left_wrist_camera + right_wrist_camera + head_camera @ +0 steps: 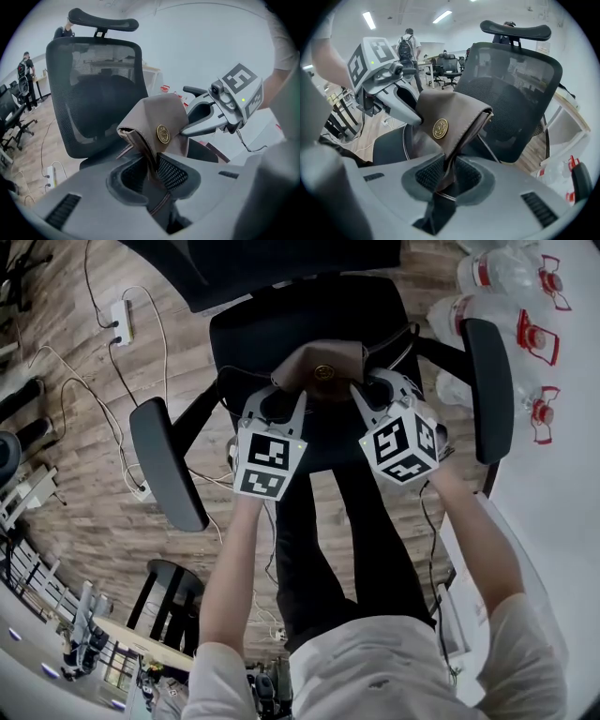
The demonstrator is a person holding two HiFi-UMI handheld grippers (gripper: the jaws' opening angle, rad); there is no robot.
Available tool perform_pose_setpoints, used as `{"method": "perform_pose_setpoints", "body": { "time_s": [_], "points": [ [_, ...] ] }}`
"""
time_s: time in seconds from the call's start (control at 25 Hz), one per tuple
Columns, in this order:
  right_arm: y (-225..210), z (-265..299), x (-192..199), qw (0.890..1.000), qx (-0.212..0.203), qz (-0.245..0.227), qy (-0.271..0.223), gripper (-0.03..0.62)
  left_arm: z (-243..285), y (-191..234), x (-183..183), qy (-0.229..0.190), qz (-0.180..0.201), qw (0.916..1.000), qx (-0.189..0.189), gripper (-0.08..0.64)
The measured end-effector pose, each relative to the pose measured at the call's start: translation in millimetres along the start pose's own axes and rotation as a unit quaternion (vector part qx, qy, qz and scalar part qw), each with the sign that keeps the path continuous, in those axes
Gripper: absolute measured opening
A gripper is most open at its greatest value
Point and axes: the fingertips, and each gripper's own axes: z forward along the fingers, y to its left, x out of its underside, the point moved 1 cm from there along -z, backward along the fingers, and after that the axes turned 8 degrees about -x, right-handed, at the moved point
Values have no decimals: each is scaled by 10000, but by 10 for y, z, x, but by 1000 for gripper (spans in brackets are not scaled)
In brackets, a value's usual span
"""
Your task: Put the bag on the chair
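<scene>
Bag (323, 371) of brown leather with a round gold badge hangs over the black seat of the chair (258, 329), between its two armrests, held from either side. The left tongs (281, 393) pinch its left edge and the right tongs (367, 388) pinch its right edge, each pair of pads pressed onto the folded leather. Whether the bag's underside touches the seat cannot be told. Water bottles (506, 282) lie on the white desk (562, 512) at far right.
</scene>
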Motion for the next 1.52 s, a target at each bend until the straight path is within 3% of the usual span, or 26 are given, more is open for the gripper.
{"method": "perform_pose_setpoints", "body": {
  "time_s": [0.4, 1.52],
  "points": [
    [-349, 314, -122, 9971, 199, -731, 90, 72, 288, 277, -141, -16, 876, 9960, -175, 63],
    [-1274, 1032, -565, 9835, 771, -1629, 176, 75, 1046, 1157, -620, -143, 1908, 9771, -928, 67]
  ]
}}
